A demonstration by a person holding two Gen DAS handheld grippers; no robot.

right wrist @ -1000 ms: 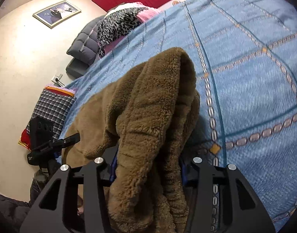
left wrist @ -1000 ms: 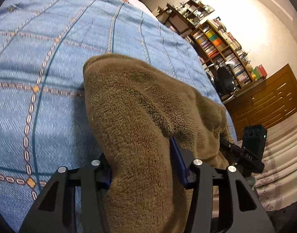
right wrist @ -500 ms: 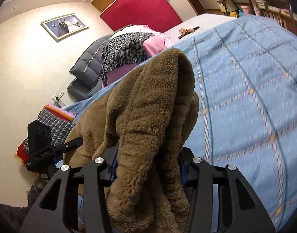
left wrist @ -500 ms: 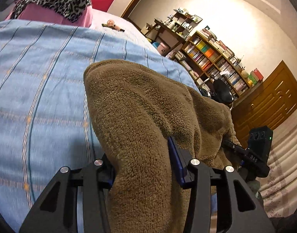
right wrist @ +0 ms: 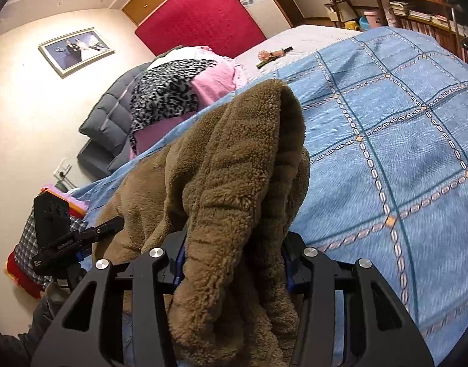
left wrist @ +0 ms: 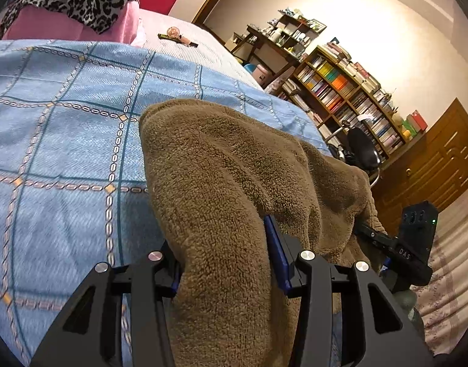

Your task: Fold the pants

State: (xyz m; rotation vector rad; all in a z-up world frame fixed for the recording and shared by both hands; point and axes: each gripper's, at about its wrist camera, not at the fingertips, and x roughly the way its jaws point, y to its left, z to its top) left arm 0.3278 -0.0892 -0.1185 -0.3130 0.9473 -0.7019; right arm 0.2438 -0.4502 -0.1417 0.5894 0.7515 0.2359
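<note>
Both hand-held grippers clamped on brown fleece pants (left wrist: 221,183), blue checked bedspread (left wrist: 65,140) beneath, bookshelf (left wrist: 350,91) beyond.

place: home bedroom | shown by: bed (right wrist: 386,140) – red headboard (right wrist: 200,15) – bookshelves (left wrist: 340,91)

A blue checked bedspread (left wrist: 65,140) is covering the bed; beyond it a leopard-print cloth (right wrist: 163,91) is lying, a bookshelf (left wrist: 340,91) standing beside.
</note>
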